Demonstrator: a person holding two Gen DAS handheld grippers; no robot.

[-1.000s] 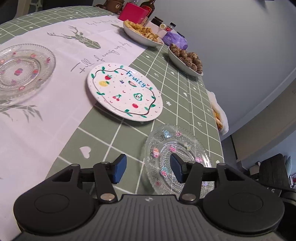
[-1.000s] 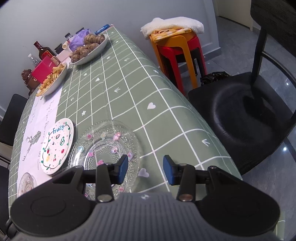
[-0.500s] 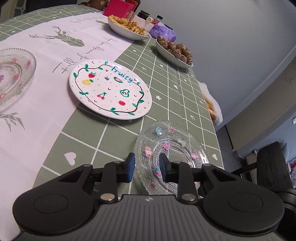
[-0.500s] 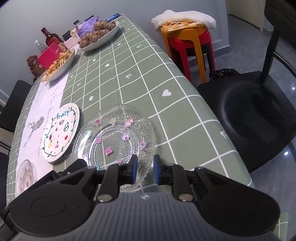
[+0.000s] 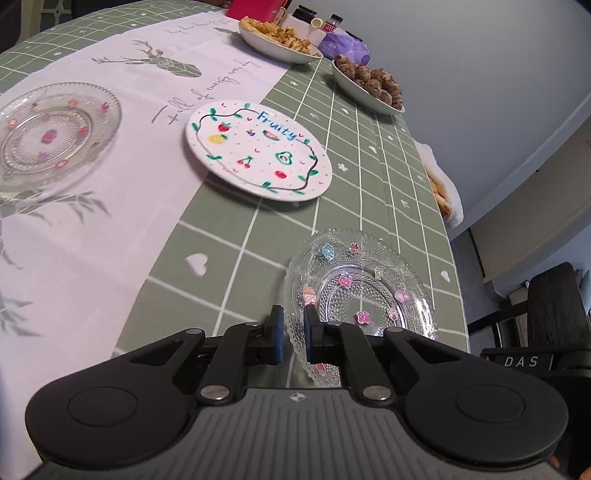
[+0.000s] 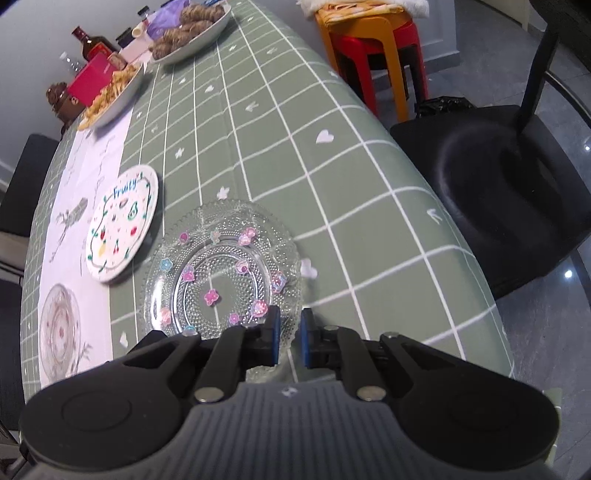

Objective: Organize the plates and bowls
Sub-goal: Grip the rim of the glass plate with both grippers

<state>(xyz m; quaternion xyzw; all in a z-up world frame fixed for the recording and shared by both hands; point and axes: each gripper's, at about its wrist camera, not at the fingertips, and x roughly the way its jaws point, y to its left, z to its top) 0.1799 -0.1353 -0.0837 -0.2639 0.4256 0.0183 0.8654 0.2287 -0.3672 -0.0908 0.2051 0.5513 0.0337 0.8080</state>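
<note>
A clear glass plate with flower decals (image 5: 364,284) (image 6: 221,273) sits near the table's edge. My left gripper (image 5: 293,336) is shut on its near rim, and the plate looks tilted. My right gripper (image 6: 288,341) is shut on the rim of the same plate. A white "Fruity" plate (image 5: 256,149) (image 6: 120,221) lies flat beyond it. A second glass plate (image 5: 53,129) (image 6: 59,326) lies on the white runner.
Two bowls of food, fries (image 5: 279,40) (image 6: 110,98) and brown round pieces (image 5: 369,86) (image 6: 192,33), stand at the far end with bottles and a red box (image 6: 90,83). A black chair (image 6: 509,184) and stacked stools (image 6: 369,44) stand beside the table edge.
Both grippers went from open to shut on the near glass plate's rim, one on each side. The plate now looks slightly lifted and tilted in the left wrist view.
</note>
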